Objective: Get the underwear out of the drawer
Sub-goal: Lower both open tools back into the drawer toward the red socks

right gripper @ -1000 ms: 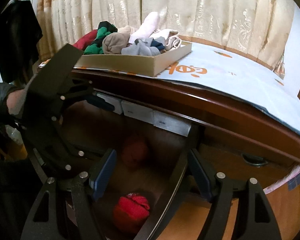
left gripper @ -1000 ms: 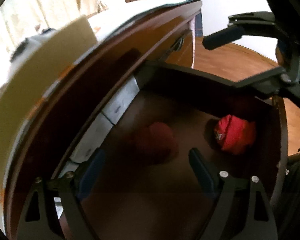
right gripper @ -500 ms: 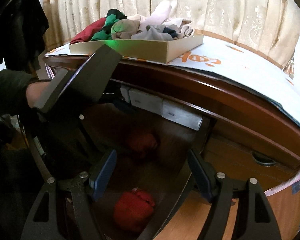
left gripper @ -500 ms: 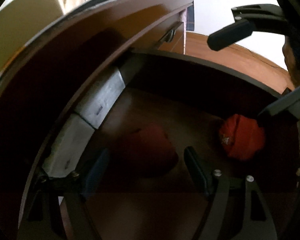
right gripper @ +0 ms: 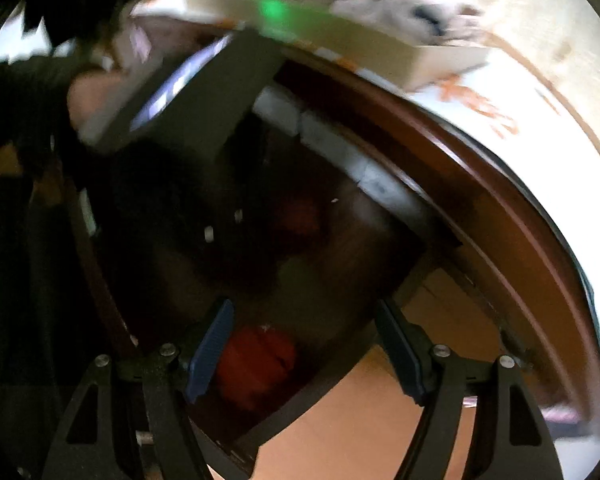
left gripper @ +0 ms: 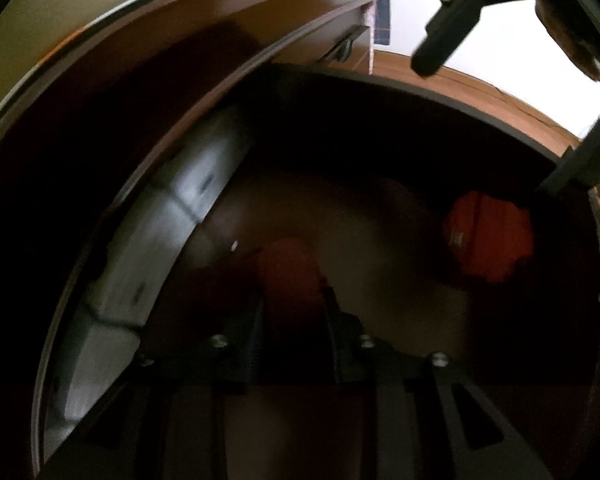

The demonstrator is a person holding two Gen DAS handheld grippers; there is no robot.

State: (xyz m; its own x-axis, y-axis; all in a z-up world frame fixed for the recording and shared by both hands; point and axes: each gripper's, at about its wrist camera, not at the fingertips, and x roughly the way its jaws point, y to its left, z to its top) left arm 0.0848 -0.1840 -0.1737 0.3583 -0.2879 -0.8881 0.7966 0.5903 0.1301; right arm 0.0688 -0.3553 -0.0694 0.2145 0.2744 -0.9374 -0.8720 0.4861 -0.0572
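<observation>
Inside the open dark wooden drawer (left gripper: 380,92), the left gripper (left gripper: 290,320) is seen with its two black fingers drawn close together around a dark red rolled piece of underwear (left gripper: 286,268). The jaws are narrowed to a small gap, and the red bundle is pressed between the finger pads, so it appears to be gripped. This bundle lies on the drawer floor near the back, close to a row of pale grey blocks (left gripper: 192,196) set along the drawer's rear wall.

A second, brighter red rolled piece of underwear (left gripper: 488,240) is found at the right side of the same drawer, well apart from the held one. In the right wrist view it is seen low in the drawer (right gripper: 256,360), just beside the blue pad of one finger (right gripper: 210,348) of the right gripper (right gripper: 304,350). The right gripper's jaws are spread wide, and nothing is held between them; whether the pad touches the bundle cannot be told.

On the dresser top, a shallow cardboard box (right gripper: 340,40) filled with mixed clothing is visible, blurred. The left gripper's body (right gripper: 188,92) is seen reaching down into the drawer.
</observation>
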